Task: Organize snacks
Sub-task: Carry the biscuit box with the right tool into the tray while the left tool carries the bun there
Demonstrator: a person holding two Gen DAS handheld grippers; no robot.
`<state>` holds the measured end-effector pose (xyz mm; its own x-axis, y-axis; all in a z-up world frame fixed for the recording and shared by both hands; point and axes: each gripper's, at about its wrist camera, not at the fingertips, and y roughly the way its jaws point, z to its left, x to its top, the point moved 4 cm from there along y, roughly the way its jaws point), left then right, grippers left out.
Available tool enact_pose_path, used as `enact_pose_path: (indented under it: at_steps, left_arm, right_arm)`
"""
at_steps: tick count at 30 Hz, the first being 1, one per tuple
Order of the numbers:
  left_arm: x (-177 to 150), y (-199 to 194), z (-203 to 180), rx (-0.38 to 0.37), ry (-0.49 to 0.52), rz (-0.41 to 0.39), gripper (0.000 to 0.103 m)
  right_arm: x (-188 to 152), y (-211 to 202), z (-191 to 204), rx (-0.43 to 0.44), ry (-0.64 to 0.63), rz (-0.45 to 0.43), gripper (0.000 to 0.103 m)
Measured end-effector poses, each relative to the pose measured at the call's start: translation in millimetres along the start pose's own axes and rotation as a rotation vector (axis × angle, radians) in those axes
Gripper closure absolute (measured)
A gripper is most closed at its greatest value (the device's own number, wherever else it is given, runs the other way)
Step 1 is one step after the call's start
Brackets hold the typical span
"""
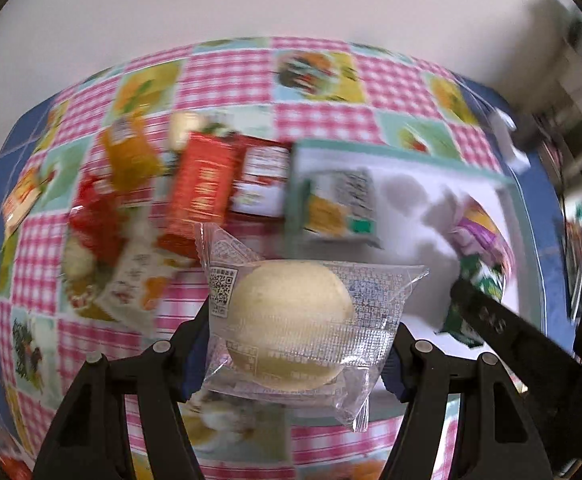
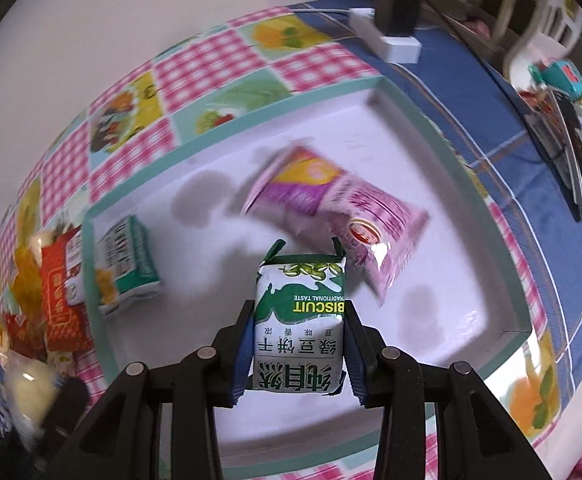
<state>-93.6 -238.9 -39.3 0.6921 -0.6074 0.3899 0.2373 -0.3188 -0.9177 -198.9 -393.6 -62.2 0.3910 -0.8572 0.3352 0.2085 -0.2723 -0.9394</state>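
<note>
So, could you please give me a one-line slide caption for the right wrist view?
Right tool grips a green-and-white biscuit packet above a white tray holding two other snack packs.

Clear-wrapped round bun (image 1: 291, 320) and green biscuit pack (image 2: 300, 320), both gripped above the table.

Plain pale wall (image 2: 91, 40), checked tablecloth (image 2: 211, 64), white chair (image 2: 539, 28) at right
</note>
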Motion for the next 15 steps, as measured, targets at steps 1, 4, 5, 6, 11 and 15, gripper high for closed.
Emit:
enact_pose_path:
  at_steps: [1,4,5,6,11,15]
  left_arm:
    - [-2,2,-7,-0.004,0.018,0.003,0.032]
    - [-5,7,-22,-0.006,0.054,0.006,0.032]
    - [-6,9,-26,-0.006,0.065,0.006,0.032]
    - [-6,11,-28,-0.006,0.073,0.007,0.032]
    - [-5,19,-35,-0.005,0.084,0.010,0.026]
    - [-5,20,-36,-0.005,0.096,0.014,0.021]
  right_arm:
    - [0,0,-5,-0.001,0.011,0.000,0.061]
    - [2,2,-18,-0.005,0.048,0.002,0.061]
    - [2,2,-21,-0.005,0.056,0.003,0.060]
    - [2,2,-24,-0.005,0.062,0.004,0.060]
    - [0,2,-28,-0.002,0.076,0.009,0.060]
    - [1,2,-25,0.005,0.071,0.007,0.060]
